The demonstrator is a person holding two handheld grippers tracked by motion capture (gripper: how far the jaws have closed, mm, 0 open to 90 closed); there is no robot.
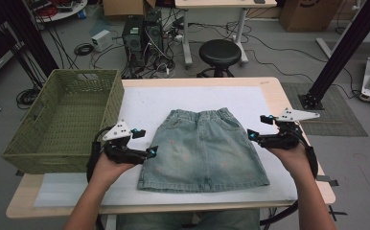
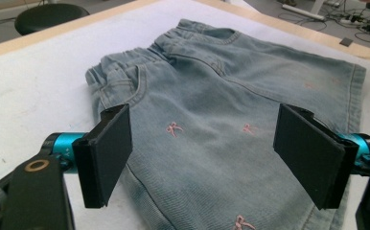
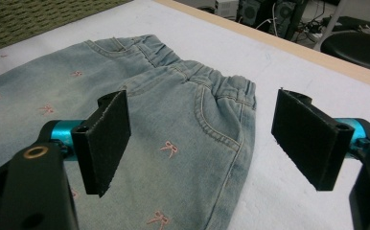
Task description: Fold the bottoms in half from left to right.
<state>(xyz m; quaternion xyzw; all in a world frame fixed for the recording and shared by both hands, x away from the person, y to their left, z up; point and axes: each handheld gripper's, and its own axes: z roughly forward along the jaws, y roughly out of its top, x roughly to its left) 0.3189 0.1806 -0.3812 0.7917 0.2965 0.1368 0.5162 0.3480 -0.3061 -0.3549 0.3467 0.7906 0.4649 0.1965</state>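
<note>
A denim skirt (image 1: 203, 148) is lying flat mid-bench on a white mat (image 1: 140, 103). The left gripper (image 1: 144, 143) and right gripper (image 1: 256, 128) are flanking it, jaws apart, seemingly not touching. A green basket (image 1: 63, 120) is sitting left.

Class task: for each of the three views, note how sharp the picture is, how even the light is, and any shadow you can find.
High view: dim, soft light, slightly grainy; the denim skirt casts hardly any shadow. Left gripper view: the skirt's stitching is crisp, the near jaws slightly soft, with a faint shadow under the left one. Right gripper view: even light, bow prints sharp, the stool behind blurred.
</note>
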